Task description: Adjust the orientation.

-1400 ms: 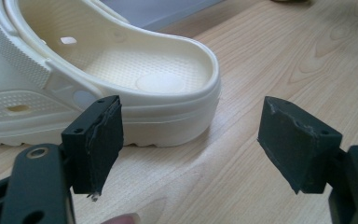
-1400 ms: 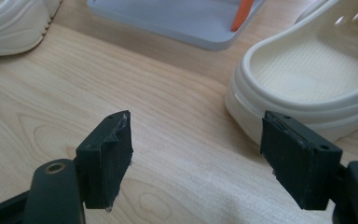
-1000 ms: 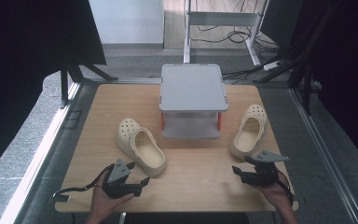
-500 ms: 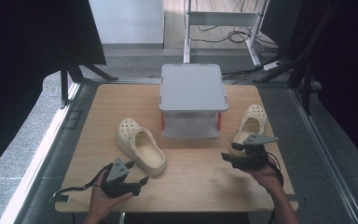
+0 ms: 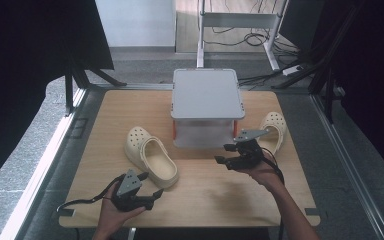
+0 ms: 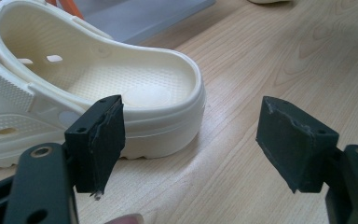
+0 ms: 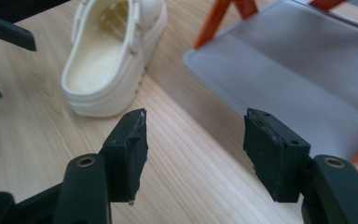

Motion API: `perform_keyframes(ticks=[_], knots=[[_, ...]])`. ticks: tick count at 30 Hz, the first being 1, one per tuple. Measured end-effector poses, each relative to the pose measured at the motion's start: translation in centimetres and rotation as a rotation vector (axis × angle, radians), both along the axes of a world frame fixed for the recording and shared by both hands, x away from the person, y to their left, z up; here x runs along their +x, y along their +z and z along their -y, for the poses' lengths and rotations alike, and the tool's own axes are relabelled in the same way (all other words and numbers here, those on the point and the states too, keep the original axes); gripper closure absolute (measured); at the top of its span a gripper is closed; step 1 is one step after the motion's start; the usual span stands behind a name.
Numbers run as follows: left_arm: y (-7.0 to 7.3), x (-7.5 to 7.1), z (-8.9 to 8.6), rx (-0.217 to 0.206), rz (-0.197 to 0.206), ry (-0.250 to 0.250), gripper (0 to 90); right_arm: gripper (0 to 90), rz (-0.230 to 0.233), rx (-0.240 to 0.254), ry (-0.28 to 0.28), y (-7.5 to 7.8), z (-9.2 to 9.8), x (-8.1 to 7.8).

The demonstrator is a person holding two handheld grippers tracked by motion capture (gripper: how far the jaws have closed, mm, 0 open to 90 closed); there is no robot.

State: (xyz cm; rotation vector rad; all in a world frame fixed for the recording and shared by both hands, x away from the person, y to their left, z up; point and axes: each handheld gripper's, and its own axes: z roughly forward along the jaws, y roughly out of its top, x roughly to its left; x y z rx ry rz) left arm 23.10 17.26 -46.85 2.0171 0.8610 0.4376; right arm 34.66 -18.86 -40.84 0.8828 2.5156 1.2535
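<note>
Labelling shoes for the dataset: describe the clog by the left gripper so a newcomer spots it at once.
Start at the wooden table and find the grey two-level rack at its middle. The left clog lies on the table left of the rack, heel toward the left gripper. The other clog sits right of the rack, partly hidden behind the right gripper.

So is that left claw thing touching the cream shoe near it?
Apart. In the left gripper view, the left gripper stands open, and bare wood shows between its jaws and the heel of the clog.
</note>
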Motion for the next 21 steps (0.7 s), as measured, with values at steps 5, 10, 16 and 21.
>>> perform_keyframes(ticks=[5,10,16,21], knots=[[-0.1,0.0,0.0,0.013,0.004,0.006,24.3,41.1,-0.006,-0.013,0.024,0.2,-1.7,0.6],[-0.1,-0.1,0.0,0.017,-0.002,0.008,24.3,41.1,-0.030,-0.038,0.045,0.3,-3.8,1.4],[-0.1,-0.1,0.0,0.019,-0.004,0.008,24.2,41.7,-0.037,-0.066,0.066,0.4,-5.2,1.8],[-0.1,-0.1,-0.1,0.018,-0.005,0.009,24.2,42.0,-0.039,-0.095,0.086,0.7,-6.4,2.0]])
